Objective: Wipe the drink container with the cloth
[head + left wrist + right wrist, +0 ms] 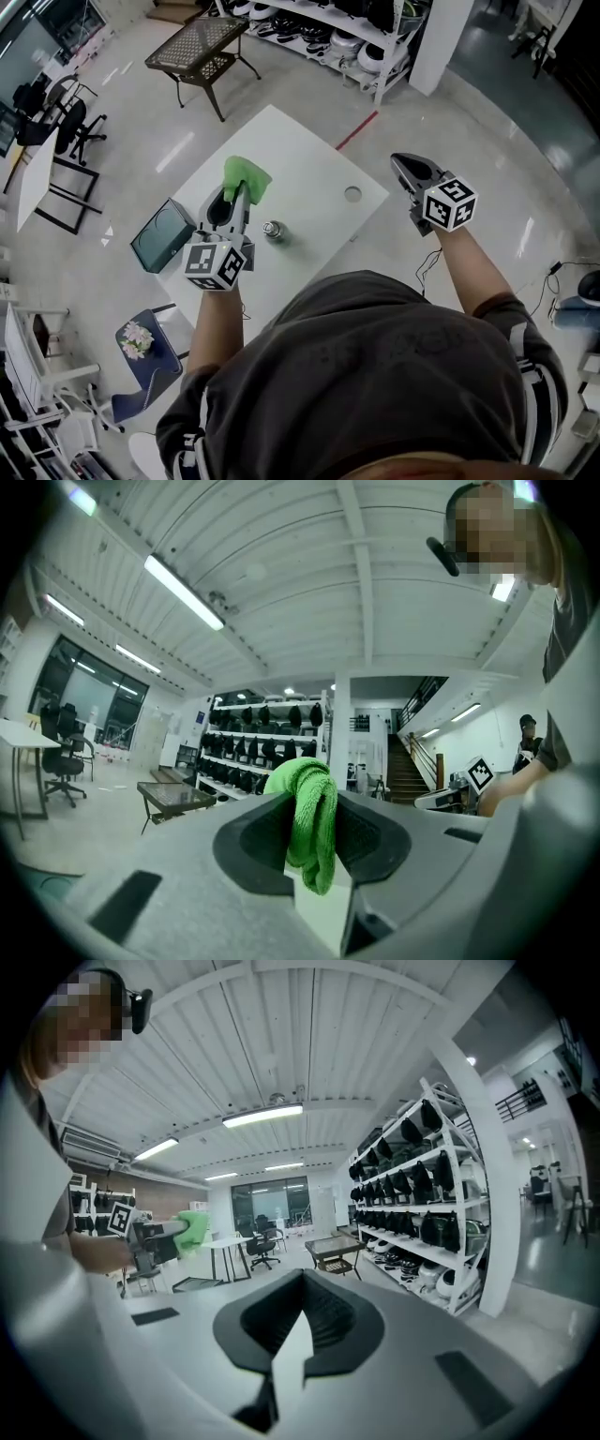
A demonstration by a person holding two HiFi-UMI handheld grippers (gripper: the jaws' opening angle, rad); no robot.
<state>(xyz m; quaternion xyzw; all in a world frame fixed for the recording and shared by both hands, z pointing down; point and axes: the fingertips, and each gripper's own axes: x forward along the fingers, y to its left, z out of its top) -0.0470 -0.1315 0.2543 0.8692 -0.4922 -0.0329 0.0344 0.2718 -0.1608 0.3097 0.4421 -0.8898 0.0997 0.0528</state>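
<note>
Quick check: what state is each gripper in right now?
Left gripper: shut on the green cloth.
Right gripper: shut, holding nothing.

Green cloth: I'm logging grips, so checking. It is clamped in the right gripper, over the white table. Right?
No. The green cloth is clamped in the left gripper, over the white table; the left gripper view shows it.

left gripper: jaws clamped on green cloth (bunched, hanging between them) | background: shelving rack of dark helmets, low table, staircase at right
</note>
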